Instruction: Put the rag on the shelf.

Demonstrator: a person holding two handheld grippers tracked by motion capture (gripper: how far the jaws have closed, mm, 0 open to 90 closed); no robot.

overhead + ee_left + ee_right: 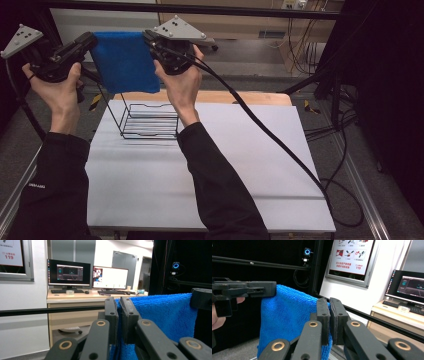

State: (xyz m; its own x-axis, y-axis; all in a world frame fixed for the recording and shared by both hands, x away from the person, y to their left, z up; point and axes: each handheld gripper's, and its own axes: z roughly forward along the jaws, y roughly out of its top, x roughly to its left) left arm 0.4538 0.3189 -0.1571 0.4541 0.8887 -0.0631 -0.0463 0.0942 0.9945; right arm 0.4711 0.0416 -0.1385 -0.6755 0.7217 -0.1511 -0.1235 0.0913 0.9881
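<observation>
A blue towel [125, 62] hangs stretched in the air between my two grippers, high above the table's far left. My left gripper [93, 40] is shut on its left top corner, and my right gripper [148, 36] is shut on its right top corner. In the left gripper view the jaws pinch the towel's [162, 315] edge, with the other gripper [201, 298] at the far corner. Seen from the right gripper view, the towel [284, 315] hangs left of the clamped jaws, and the other gripper [265, 291] holds its far corner.
A black wire rack [147, 120] stands on the white table [210, 170] below the towel. A black cable [270, 135] trails from the right gripper across the table to the right. A desk with monitors [87, 277] lies beyond the table.
</observation>
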